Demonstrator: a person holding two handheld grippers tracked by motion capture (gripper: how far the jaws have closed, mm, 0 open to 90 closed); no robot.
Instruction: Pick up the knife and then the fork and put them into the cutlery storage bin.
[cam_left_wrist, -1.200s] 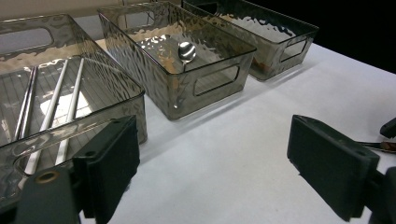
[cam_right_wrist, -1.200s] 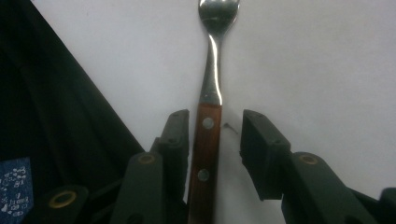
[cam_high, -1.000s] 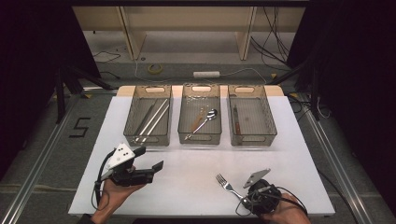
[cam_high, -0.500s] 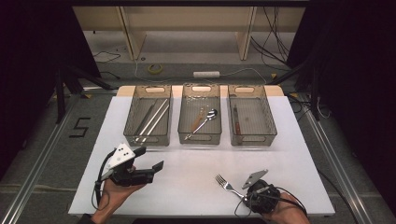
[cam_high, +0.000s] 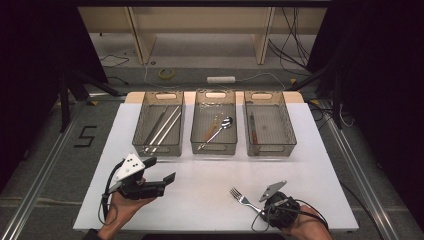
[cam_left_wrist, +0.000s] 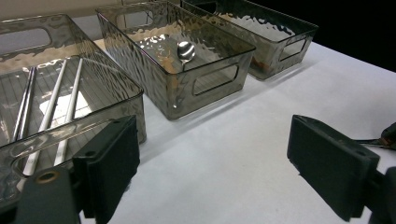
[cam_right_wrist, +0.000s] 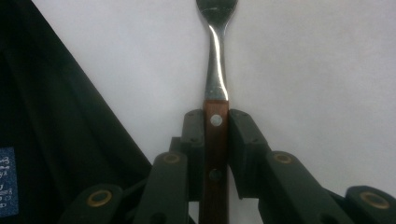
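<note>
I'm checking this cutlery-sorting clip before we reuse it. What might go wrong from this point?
1. The right gripper has just been closing on the fork, and its pads grip only the narrow wooden handle; the long metal end juts out, so the fork may pivot or slip when lifted.
2. The three bins stand close together with tall walls; the protruding tines could catch a rim on the way in.

Wood-handled fork (cam_right_wrist: 215, 121), flat (tines ahead), clamped
</note>
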